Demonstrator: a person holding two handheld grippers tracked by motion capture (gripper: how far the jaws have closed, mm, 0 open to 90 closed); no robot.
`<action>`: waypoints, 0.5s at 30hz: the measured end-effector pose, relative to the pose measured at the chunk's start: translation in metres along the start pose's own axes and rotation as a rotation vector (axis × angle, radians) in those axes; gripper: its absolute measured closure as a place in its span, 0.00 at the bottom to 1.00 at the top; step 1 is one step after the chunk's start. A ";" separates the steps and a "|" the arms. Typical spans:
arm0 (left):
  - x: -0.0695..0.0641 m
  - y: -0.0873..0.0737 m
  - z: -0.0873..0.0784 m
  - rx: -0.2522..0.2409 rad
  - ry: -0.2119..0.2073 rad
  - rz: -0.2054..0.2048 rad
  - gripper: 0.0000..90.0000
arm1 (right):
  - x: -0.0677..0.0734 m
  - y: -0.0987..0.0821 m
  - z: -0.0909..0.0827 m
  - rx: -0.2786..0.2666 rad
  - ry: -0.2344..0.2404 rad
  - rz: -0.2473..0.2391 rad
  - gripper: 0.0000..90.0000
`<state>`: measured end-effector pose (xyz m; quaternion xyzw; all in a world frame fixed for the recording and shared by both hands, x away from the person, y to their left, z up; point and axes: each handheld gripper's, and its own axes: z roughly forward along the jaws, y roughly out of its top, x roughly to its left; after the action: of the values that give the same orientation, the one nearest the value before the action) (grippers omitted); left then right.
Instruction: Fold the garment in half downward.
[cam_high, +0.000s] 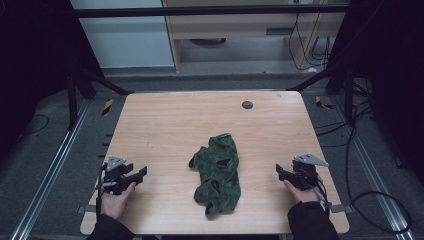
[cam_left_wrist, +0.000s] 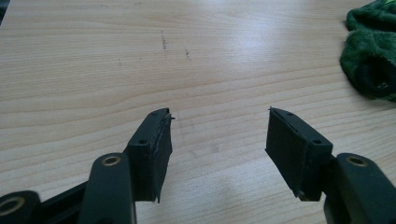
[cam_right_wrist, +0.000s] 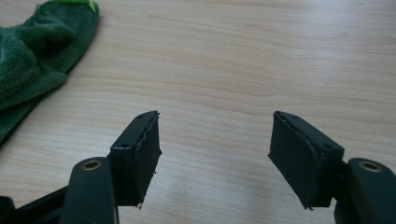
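A crumpled dark green cloth (cam_high: 218, 173) lies in a heap near the middle of the wooden table (cam_high: 170, 120). My left gripper (cam_high: 141, 174) rests low at the table's left front, held by a hand, its jaws open with bare wood between them. At the right front my right gripper (cam_high: 278, 171) is also open and holds nothing. The left gripper (cam_left_wrist: 218, 122) view catches the cloth (cam_left_wrist: 371, 49) at its right edge. In the right gripper (cam_right_wrist: 215, 125) view the cloth (cam_right_wrist: 35, 51) fills the upper left corner. Both grippers are well apart from the cloth.
A small dark round disc (cam_high: 247, 104) sits in the tabletop near the far edge. Black frame bars and cables (cam_high: 360, 150) run around the table on the floor. Wooden furniture stands beyond the far edge.
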<state>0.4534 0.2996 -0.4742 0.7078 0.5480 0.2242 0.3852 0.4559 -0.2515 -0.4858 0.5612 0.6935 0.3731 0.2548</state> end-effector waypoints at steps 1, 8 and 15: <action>-0.001 0.001 0.000 0.004 -0.001 0.008 0.45 | 0.001 0.000 0.000 0.002 0.004 -0.006 0.37; -0.008 0.005 0.002 0.038 -0.050 0.028 0.43 | 0.010 0.003 -0.002 -0.004 0.046 -0.014 0.35; -0.013 0.018 0.006 0.030 -0.074 0.047 0.40 | 0.022 0.015 -0.003 0.009 0.082 -0.038 0.35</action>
<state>0.4646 0.2833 -0.4619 0.7342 0.5198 0.1986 0.3890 0.4571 -0.2292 -0.4706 0.5333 0.7157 0.3876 0.2305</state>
